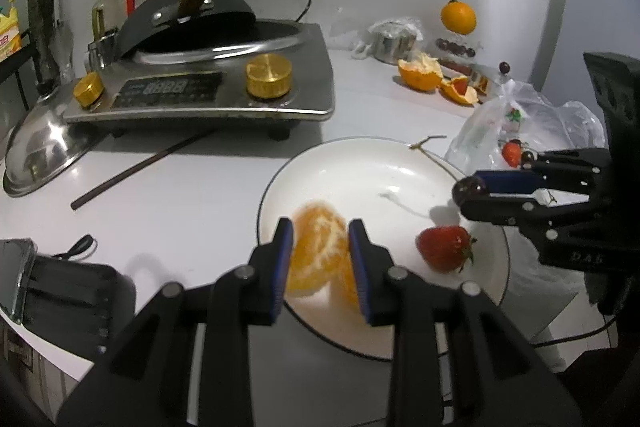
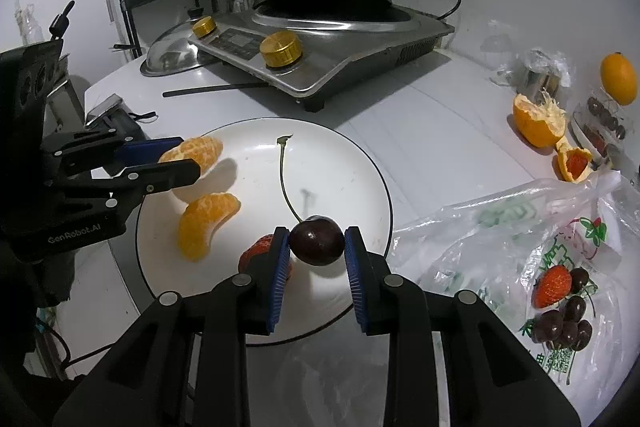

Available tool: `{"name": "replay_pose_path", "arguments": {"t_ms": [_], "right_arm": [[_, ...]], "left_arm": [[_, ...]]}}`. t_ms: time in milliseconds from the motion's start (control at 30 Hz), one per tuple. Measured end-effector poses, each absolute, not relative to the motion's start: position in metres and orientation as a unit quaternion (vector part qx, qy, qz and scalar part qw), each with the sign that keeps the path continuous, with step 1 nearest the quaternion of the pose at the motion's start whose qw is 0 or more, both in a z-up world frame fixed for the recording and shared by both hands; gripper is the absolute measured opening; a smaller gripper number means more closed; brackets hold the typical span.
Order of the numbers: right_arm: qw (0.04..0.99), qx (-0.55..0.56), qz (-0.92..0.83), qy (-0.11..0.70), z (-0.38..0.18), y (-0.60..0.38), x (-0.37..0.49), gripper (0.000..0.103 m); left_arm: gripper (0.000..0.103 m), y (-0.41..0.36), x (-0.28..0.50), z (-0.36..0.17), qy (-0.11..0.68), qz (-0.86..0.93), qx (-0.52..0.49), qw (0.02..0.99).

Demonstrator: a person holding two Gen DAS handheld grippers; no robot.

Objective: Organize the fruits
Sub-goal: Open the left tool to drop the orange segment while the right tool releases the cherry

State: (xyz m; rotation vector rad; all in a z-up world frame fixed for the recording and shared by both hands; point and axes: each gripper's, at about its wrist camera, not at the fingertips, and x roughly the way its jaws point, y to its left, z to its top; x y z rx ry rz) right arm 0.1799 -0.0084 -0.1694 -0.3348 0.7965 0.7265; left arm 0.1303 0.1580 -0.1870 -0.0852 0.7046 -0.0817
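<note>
A white plate lies on the white counter. My left gripper is shut on a peeled orange segment, held just over the plate's left side. A second orange segment rests on the plate. My right gripper is shut on a dark cherry with a long stem, above the plate's near-right part. A red strawberry lies on the plate, half hidden behind a finger in the right wrist view.
An induction cooker with a black wok stands behind the plate, with a steel lid and a dark chopstick beside it. A plastic bag with a strawberry and cherries lies right of the plate. Orange peel and a whole orange sit at the back right.
</note>
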Motion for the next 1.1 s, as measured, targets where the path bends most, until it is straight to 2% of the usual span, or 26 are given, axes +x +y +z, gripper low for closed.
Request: {"name": "replay_pose_path", "arguments": {"t_ms": [67, 167, 200, 767, 833, 900, 1100], "right_arm": [[0.847, -0.155, 0.343, 0.376, -0.168, -0.009, 0.18, 0.038], [0.849, -0.15, 0.343, 0.372, -0.164, -0.014, 0.179, 0.042], [0.85, -0.149, 0.344, 0.37, -0.162, -0.015, 0.178, 0.042], [0.866, -0.128, 0.337, 0.347, -0.141, -0.06, 0.156, 0.042], [0.869, -0.124, 0.335, 0.344, -0.139, -0.068, 0.153, 0.042], [0.871, -0.119, 0.333, 0.341, -0.137, -0.076, 0.151, 0.042], [0.879, -0.103, 0.322, 0.336, -0.135, -0.106, 0.147, 0.042]], "left_arm": [[0.032, 0.157, 0.13, -0.185, 0.342, -0.041, -0.041, 0.938], [0.05, 0.155, 0.127, -0.182, 0.339, -0.038, -0.039, 0.939], [0.053, 0.155, 0.127, -0.181, 0.337, -0.037, -0.041, 0.94], [0.054, 0.113, 0.108, -0.157, 0.323, -0.05, -0.023, 0.945], [0.056, 0.105, 0.107, -0.154, 0.323, -0.053, -0.022, 0.945], [0.067, 0.098, 0.106, -0.153, 0.322, -0.057, -0.021, 0.945], [0.067, 0.071, 0.104, -0.147, 0.323, -0.071, -0.016, 0.944]]}}
